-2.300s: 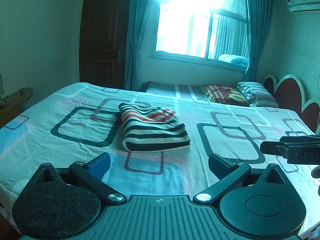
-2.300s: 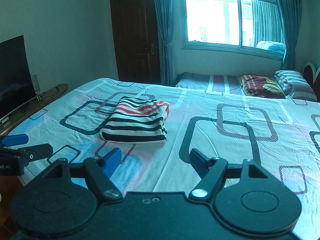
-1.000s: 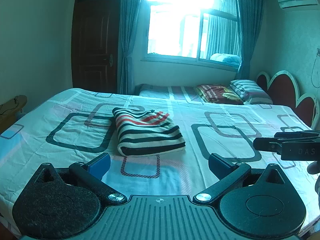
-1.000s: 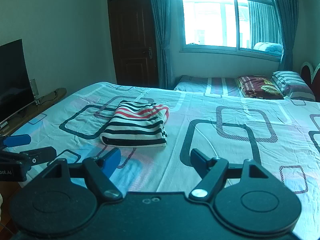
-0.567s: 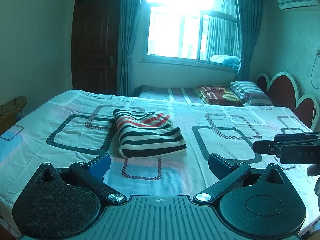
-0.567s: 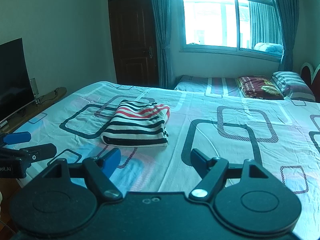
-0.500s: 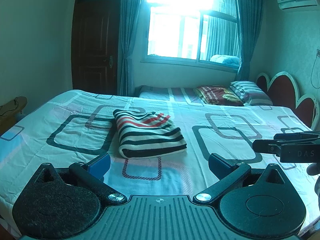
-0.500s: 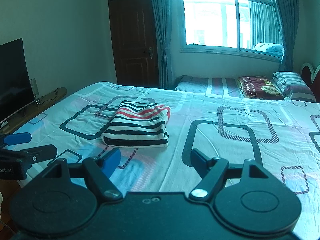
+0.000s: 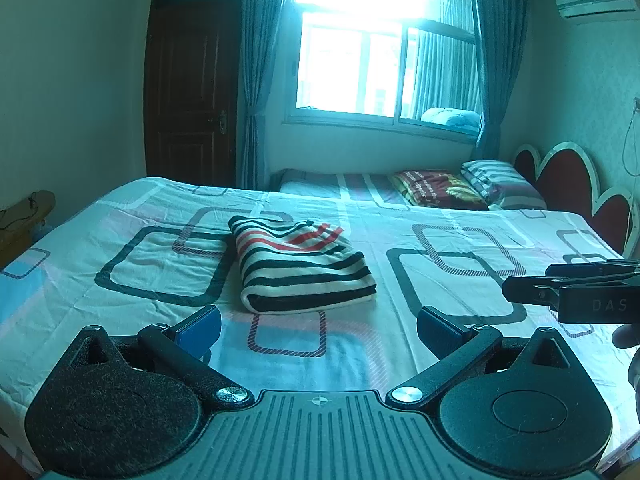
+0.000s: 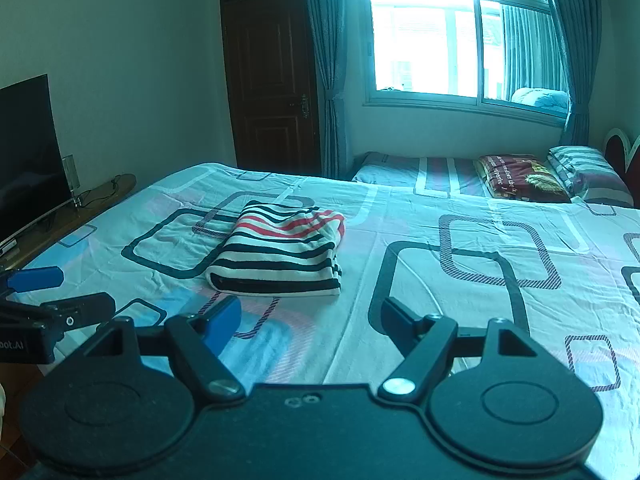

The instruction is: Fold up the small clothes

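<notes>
A folded garment with black, white and red stripes (image 9: 300,268) lies flat on the patterned bed sheet (image 9: 132,264), a short way beyond both grippers. My left gripper (image 9: 318,326) is open, nothing between its blue and black fingers. My right gripper (image 10: 312,316) is open too and holds nothing; the folded garment (image 10: 280,256) sits ahead of it, slightly left. Each gripper shows at the edge of the other's view: the right gripper (image 9: 536,284) at the far right, the left gripper (image 10: 68,294) at the far left. Neither touches the cloth.
The bed sheet (image 10: 460,280) spreads wide to the right. A dark television (image 10: 24,156) on a wooden stand (image 10: 100,196) is left of the bed. Pillows (image 9: 440,190) and a red headboard (image 9: 568,184) lie at the far right, a door (image 9: 192,92) and window (image 9: 384,68) behind.
Since the earliest frames both views have shifted slightly, so the garment sits a little lower in the picture. Over the last second nothing has visibly moved.
</notes>
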